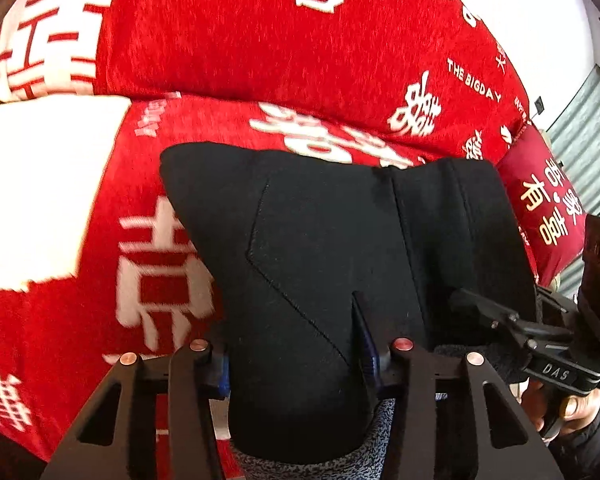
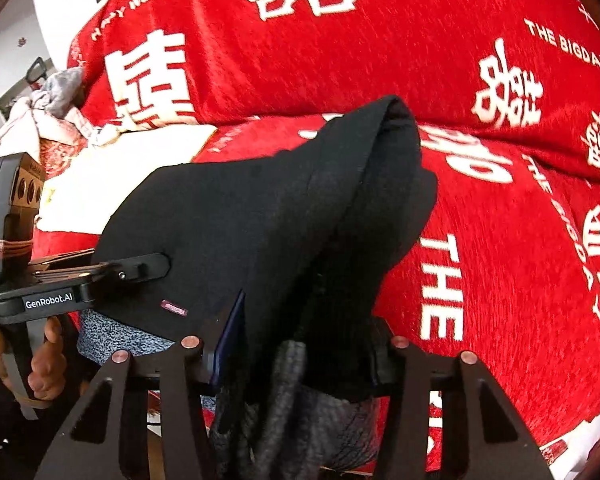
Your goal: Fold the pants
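Pants (image 1: pixel 340 240): black, black stitched seam lines; lining at bottom edge speckled grey and black (image 1: pixel 308 468); small dark red label (image 2: pixel 175 307).
Blanket (image 1: pixel 240 60): bright red, white Chinese double-happiness characters, white "THE BIGDAY" lettering, large plain white patch (image 1: pixel 40 184).
Cushion (image 1: pixel 540 208): darker red, gold characters.
Gripper frames (image 1: pixel 296 364): black, copper-coloured pins, blue finger pads.
Bundle at far left (image 2: pixel 48 116): grey-pink cloth, possibly clothing.

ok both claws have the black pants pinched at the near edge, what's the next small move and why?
Probably carry both claws forward together, laying the held edge over the far part. The left claw and right claw each grip the near end of the black pants, which drape away over the red blanket, so the fold looks only half made.
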A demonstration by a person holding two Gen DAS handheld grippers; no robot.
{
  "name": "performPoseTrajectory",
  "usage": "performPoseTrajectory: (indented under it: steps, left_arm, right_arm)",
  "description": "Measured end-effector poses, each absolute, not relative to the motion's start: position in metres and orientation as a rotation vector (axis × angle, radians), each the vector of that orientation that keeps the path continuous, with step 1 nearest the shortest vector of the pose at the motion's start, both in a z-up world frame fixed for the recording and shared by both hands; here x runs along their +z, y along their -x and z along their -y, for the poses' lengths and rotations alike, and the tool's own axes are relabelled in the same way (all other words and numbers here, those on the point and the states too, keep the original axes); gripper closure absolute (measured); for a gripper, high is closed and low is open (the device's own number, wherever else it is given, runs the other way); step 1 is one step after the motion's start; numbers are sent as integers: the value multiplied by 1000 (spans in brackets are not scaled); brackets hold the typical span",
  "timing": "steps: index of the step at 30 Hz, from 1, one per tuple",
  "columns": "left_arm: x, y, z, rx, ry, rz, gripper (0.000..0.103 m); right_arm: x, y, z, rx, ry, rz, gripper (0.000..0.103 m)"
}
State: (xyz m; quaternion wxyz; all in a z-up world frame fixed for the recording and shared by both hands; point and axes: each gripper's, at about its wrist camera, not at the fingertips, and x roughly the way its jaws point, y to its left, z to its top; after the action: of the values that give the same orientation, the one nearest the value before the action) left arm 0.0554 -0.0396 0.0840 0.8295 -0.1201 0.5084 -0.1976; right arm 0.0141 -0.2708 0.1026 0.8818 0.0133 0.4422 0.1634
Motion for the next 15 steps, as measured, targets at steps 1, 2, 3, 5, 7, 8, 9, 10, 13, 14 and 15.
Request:
performPoseTrajectory:
  steps: [1,2,3,5,7,8,9,10,13,14,15]
  left_arm:
    - [91,-59,36,-414,257,-1069,54]
    - [97,-63,33,-413,259,-1060,54]
    - [103,-67,29,-411,255,-1049,54]
    - [114,-76,23,-397,241,-1042,54]
    - [123,-86,17,-379,232,-1045,54]
    - [127,-90,15,-372,229,-1044,54]
    - [132,-96,11,-358,228,-1044,54]
    - [135,-100,8,-349,232,-1045,54]
    - [143,-117,-2,-326,239,-1046,54]
    - [144,-122,-5,-321,242,-1049,54]
    - [146,-130,-9,-311,246,-1058,54]
  right_arm:
    - [106,-16,269,347,-33,-916,49]
    - [109,-18,268,356,-40,-909,49]
    - [114,-22,267,363,-45,-901,49]
    - [123,-31,263,379,-56,-888,50]
    - [131,-39,255,386,-52,-880,50]
    - [135,-44,251,386,-46,-878,50]
    - [139,-51,247,389,-46,-878,50]
    - [143,-57,245,394,-50,-877,50]
    - [153,-77,237,415,-67,-883,50]
    - [156,-84,235,421,-75,-885,50]
    - [158,-92,232,424,-80,-891,50]
